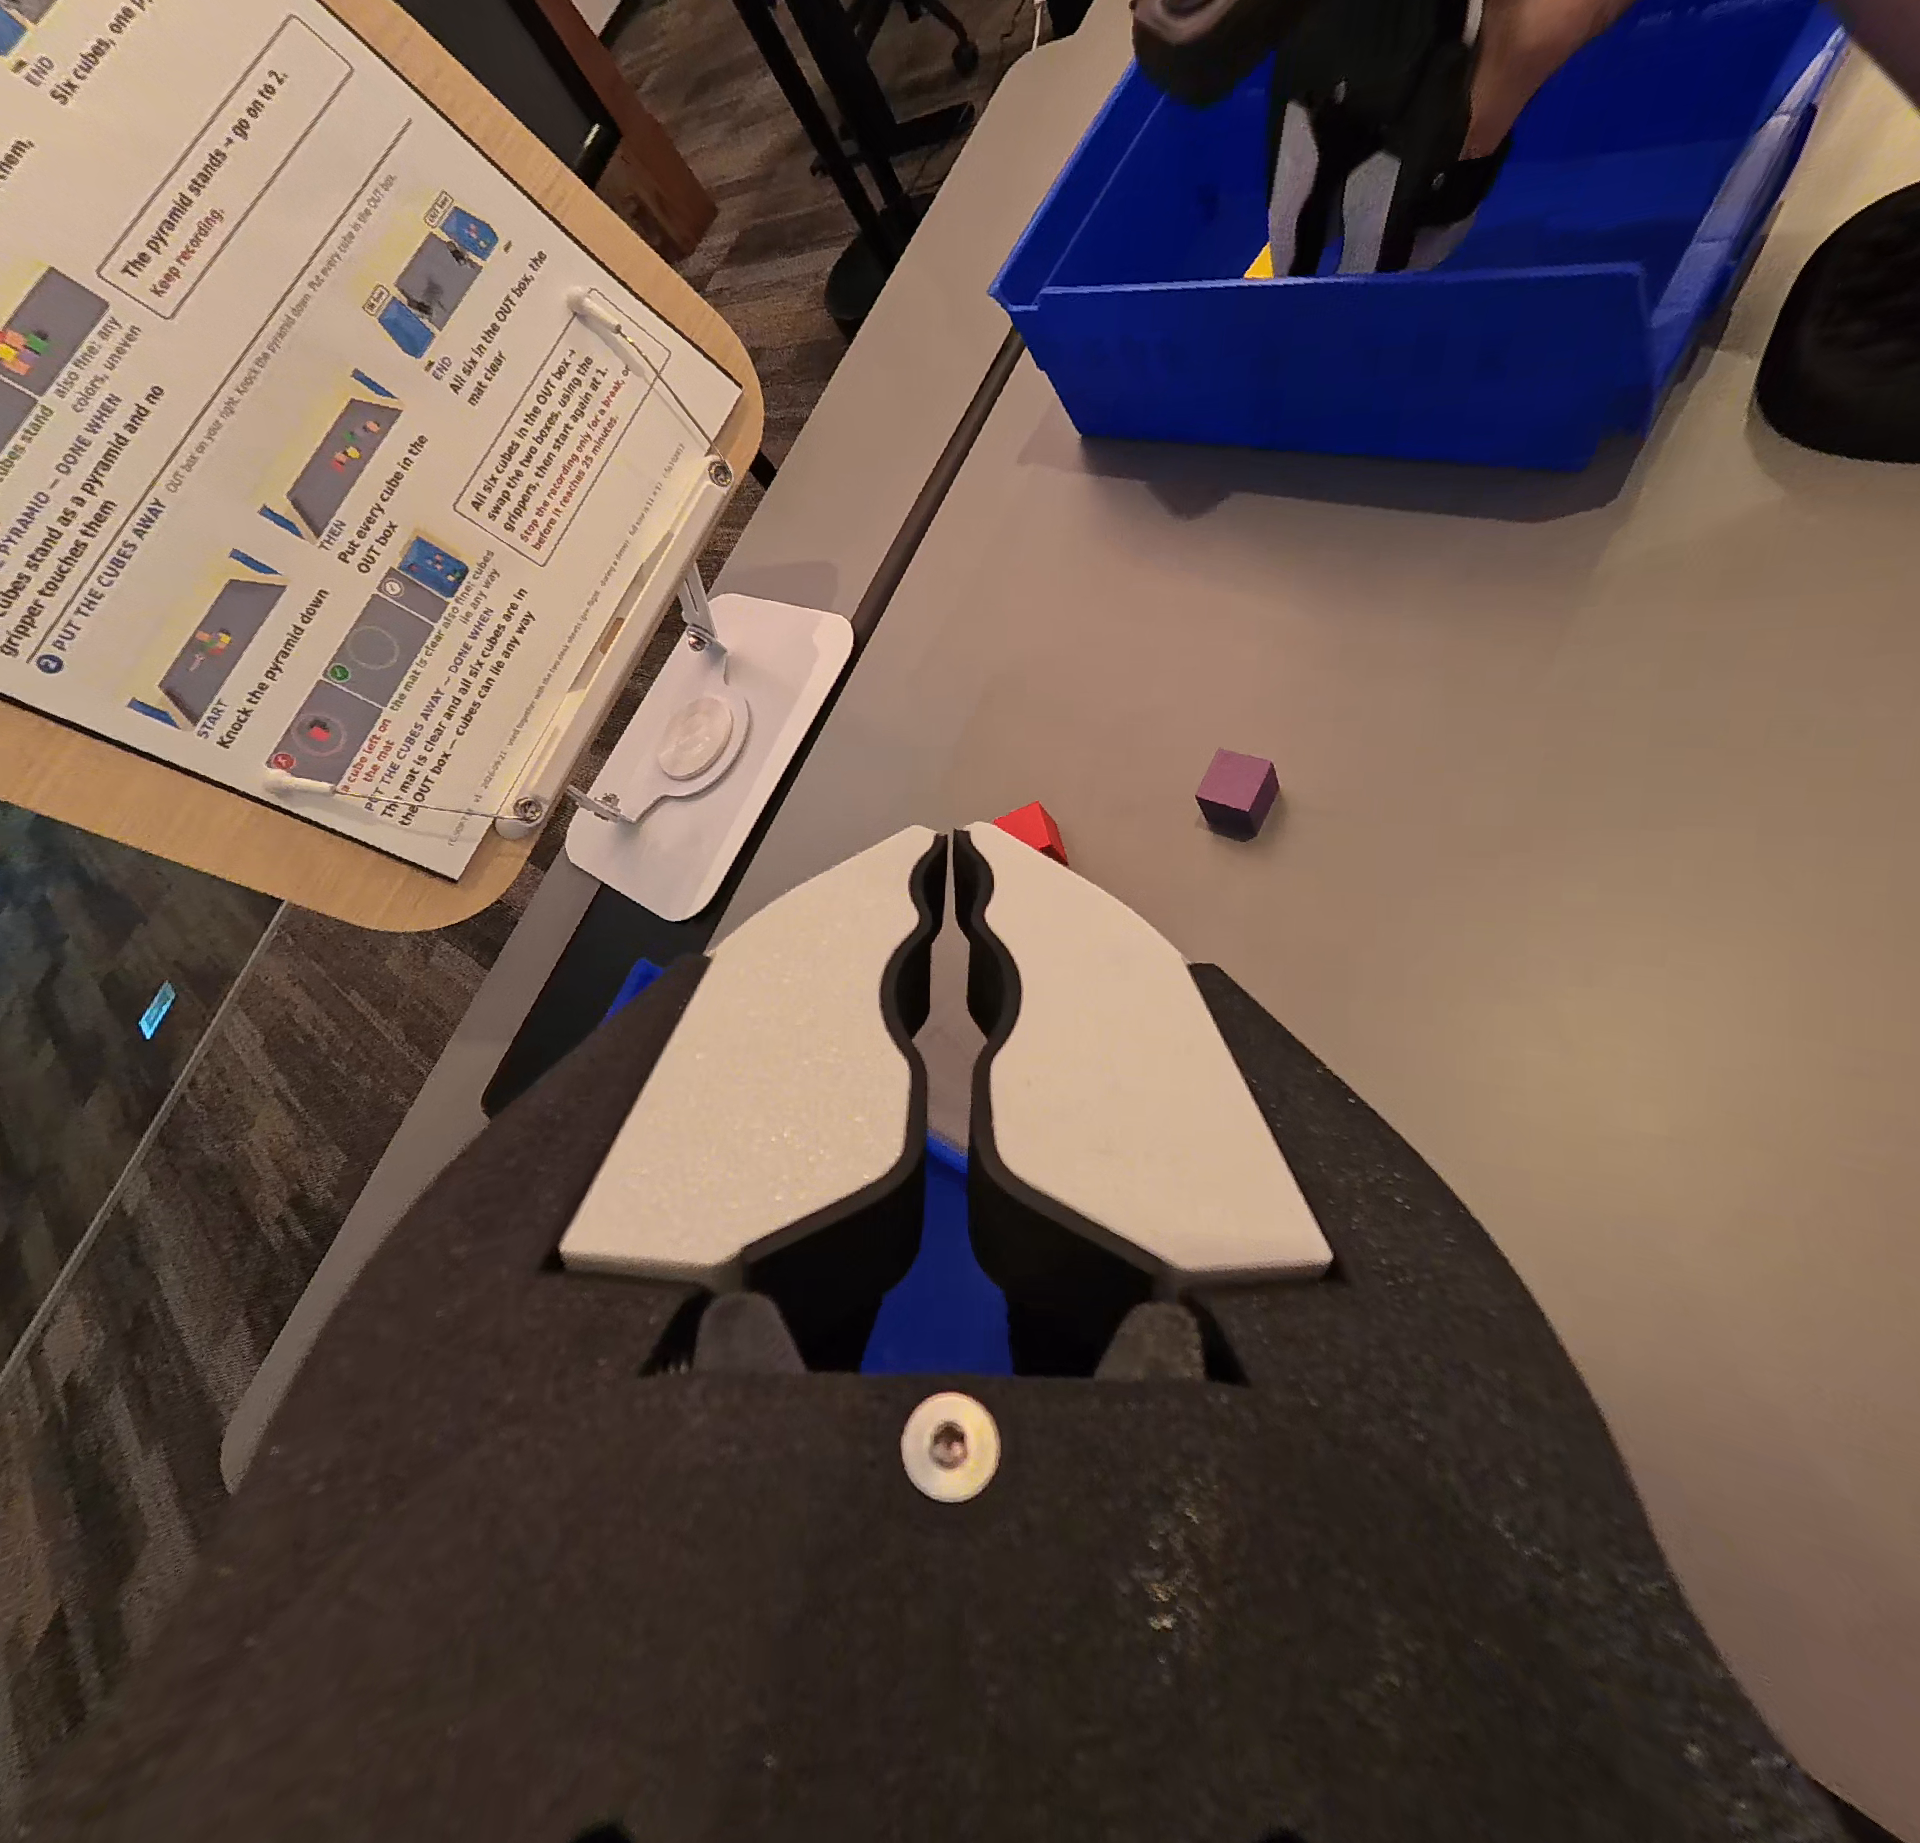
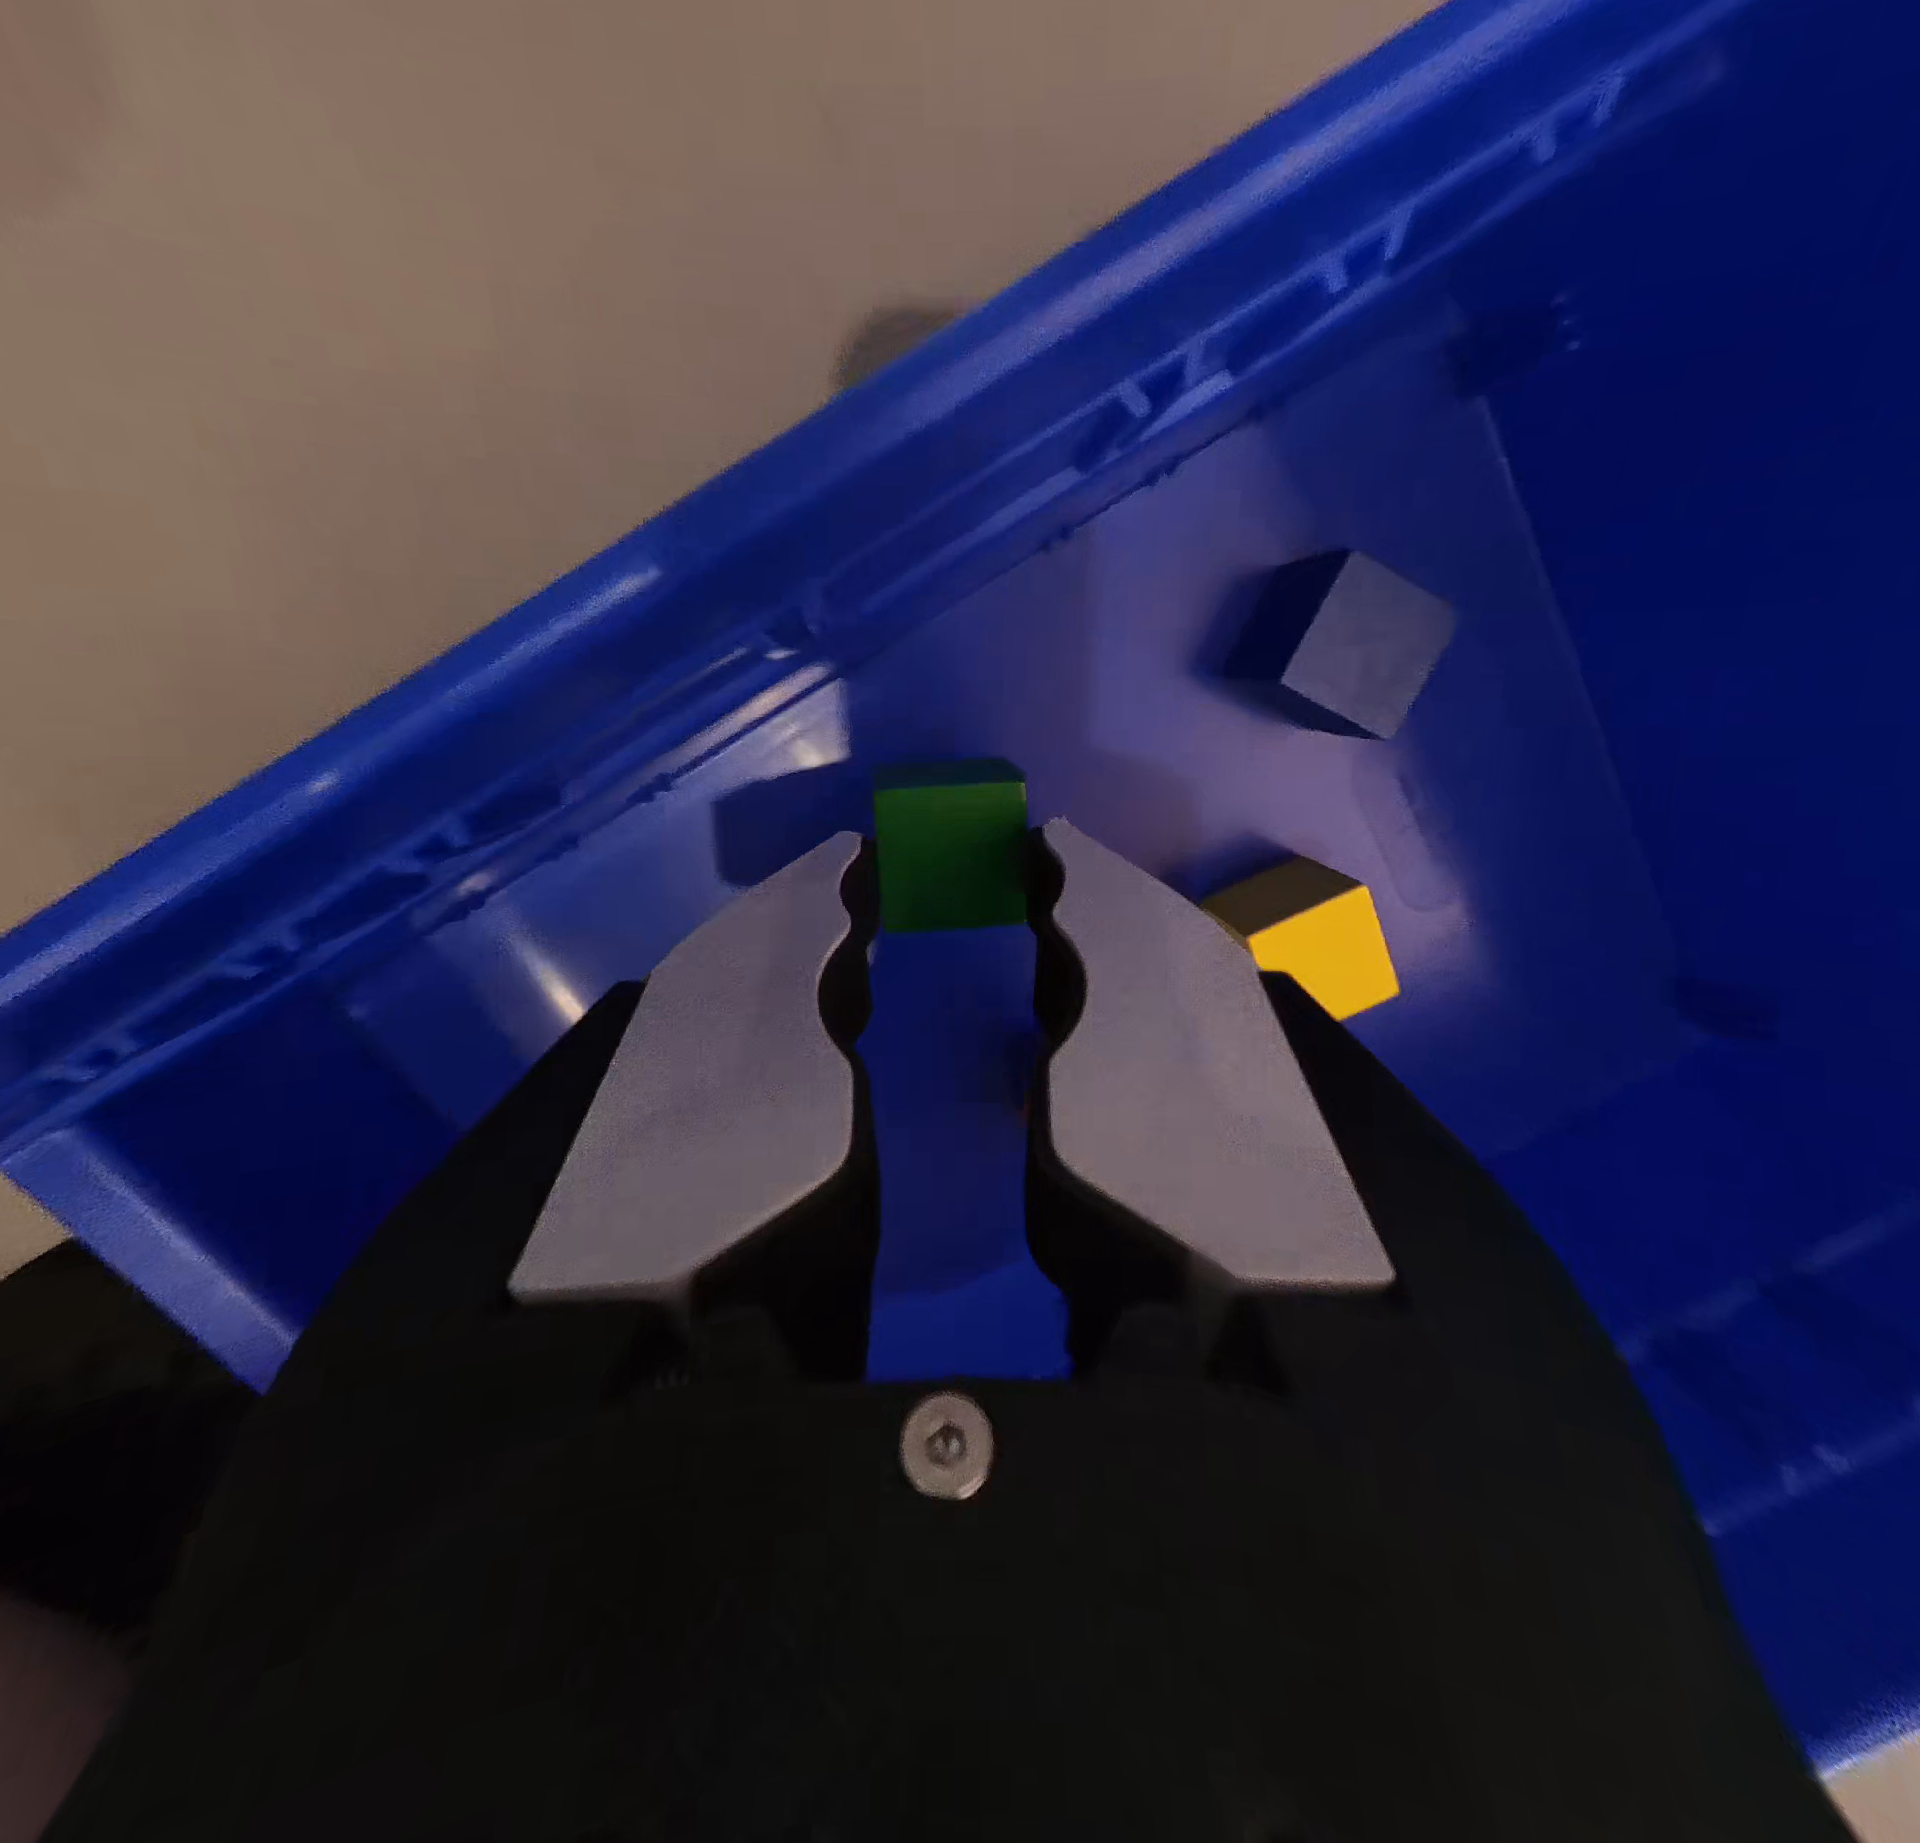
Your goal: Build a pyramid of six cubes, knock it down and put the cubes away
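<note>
My right gripper (image 2: 951,843) is inside the blue bin (image 2: 1714,443), shut on a green cube (image 2: 951,858) and holding it above the bin floor. A blue cube (image 2: 1340,650) and a yellow cube (image 2: 1320,941) lie on the bin floor to the right of it. In the left wrist view, my left gripper (image 1: 951,837) is shut and empty, low over the grey table (image 1: 1455,962). A red cube (image 1: 1034,825) lies just beyond its tips, partly hidden. A purple cube (image 1: 1236,794) lies farther right. The bin (image 1: 1351,370) stands far right with the right gripper (image 1: 1345,255) in it.
An instruction sheet on a wooden board (image 1: 312,422) stands on a white base (image 1: 707,754) at the table's left edge. A dark round object (image 1: 1849,339) lies beside the bin at the right. Another blue object (image 1: 940,1305) shows below my left gripper. About 40 cm separates my left fingertips from my right.
</note>
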Demonstrator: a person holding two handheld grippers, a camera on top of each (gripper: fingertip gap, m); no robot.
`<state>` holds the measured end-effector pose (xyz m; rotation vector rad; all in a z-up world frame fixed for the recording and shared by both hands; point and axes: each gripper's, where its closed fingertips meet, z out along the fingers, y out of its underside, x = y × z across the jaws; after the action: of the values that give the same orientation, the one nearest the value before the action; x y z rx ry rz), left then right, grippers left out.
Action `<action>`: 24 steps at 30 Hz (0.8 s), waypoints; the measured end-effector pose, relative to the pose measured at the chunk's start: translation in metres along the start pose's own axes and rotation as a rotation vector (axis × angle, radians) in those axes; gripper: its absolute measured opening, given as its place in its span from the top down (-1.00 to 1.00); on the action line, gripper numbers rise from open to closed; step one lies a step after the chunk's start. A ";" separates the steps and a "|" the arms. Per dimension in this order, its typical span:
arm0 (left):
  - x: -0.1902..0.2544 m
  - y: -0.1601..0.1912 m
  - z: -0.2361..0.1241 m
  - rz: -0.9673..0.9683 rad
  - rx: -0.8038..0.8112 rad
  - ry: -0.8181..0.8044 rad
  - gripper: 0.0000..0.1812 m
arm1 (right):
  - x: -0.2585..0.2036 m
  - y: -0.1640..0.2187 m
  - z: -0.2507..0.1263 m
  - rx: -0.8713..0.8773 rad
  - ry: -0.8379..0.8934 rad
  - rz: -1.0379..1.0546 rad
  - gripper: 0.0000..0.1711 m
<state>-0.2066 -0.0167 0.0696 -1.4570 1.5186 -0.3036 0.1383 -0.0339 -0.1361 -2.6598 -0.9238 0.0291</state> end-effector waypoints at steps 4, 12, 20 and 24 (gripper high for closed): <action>0.000 0.001 0.000 0.004 -0.004 -0.004 0.99 | 0.009 0.010 0.006 -0.045 0.035 0.045 0.60; -0.007 0.000 -0.008 -0.014 0.018 -0.023 0.99 | -0.004 -0.084 -0.134 0.495 0.308 0.017 0.45; -0.003 0.000 -0.006 0.000 0.008 -0.013 0.99 | -0.173 -0.169 -0.046 0.407 -0.108 -0.493 0.33; -0.003 -0.001 -0.008 0.003 0.016 -0.015 0.99 | -0.183 -0.159 0.025 0.194 -0.117 -0.548 0.39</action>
<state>-0.2123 -0.0175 0.0757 -1.4420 1.5031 -0.3019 -0.1048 -0.0206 -0.1260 -2.1699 -1.5687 0.1390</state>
